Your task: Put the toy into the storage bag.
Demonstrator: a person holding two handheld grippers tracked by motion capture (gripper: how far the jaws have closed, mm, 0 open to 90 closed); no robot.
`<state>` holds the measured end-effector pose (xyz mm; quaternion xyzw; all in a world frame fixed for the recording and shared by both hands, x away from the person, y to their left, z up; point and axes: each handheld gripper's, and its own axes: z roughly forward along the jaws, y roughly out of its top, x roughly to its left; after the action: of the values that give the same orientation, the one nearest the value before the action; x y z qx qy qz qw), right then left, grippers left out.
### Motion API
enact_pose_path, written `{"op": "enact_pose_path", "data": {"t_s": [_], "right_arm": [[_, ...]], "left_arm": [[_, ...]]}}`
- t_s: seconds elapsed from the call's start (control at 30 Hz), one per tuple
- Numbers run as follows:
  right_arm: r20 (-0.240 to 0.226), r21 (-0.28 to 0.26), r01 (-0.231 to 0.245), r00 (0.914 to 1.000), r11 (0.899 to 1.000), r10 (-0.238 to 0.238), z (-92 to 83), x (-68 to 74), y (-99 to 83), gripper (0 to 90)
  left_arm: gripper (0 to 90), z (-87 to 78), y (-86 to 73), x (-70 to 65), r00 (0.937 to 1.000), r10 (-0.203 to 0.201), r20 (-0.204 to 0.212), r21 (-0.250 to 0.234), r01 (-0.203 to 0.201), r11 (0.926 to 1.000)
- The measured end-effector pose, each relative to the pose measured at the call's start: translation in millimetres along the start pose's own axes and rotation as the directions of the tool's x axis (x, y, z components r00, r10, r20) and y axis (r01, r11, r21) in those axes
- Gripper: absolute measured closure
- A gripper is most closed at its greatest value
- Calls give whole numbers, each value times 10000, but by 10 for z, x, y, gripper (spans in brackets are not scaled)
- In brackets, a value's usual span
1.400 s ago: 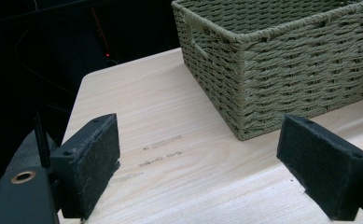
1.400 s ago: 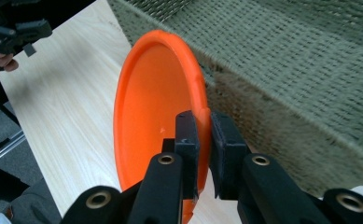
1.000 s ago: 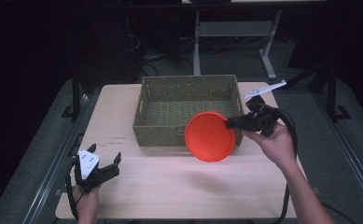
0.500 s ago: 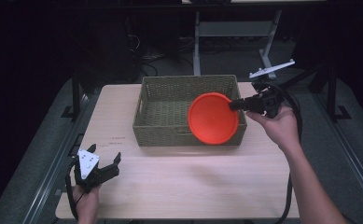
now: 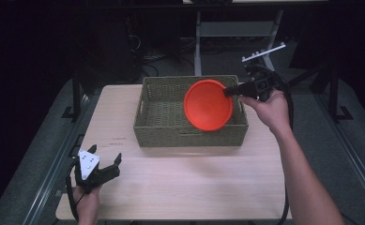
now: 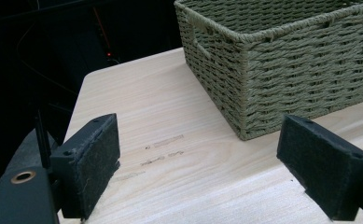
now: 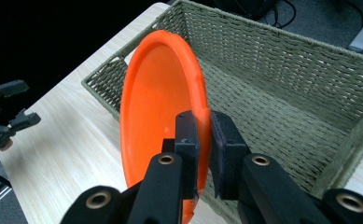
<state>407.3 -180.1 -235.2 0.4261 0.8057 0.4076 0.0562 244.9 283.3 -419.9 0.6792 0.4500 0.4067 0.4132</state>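
High view, nearest the person: the left gripper sits at the table's front left corner, jaws spread wide with nothing between them, and the left gripper view shows bare wood between its pads. Further back at the right, the right gripper is clamped on the rim of an orange plate, holding it tilted on edge over the right part of the woven basket. In the right gripper view the two jaws pinch that rim, the plate standing almost upright above the basket's open inside.
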Motion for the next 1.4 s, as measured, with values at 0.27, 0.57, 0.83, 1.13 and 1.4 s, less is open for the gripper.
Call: {"op": "enact_pose_path", "data": {"t_s": [0.27,0.57,0.83,1.13,1.4], "right_arm": [[253,234,-364,9990,9991,358,127,-116,145,821],[663,189,-718,9953,9972,704,253,-214,218,821],[986,374,-909,9913,9952,868,381,-284,243,821],[1408,584,-1039,9855,9929,949,611,-361,212,821],[1684,695,-1034,9815,9922,905,733,-384,219,821]], "left_arm": [[127,-2,4,-9,9999,146,44,15,-146,9999],[127,19,6,-14,9998,176,134,104,-178,9998],[127,18,5,-20,9995,228,199,87,-230,9997],[127,28,4,-11,9997,133,219,29,-134,9999],[127,36,4,-26,9995,182,250,40,-183,9998]]}}
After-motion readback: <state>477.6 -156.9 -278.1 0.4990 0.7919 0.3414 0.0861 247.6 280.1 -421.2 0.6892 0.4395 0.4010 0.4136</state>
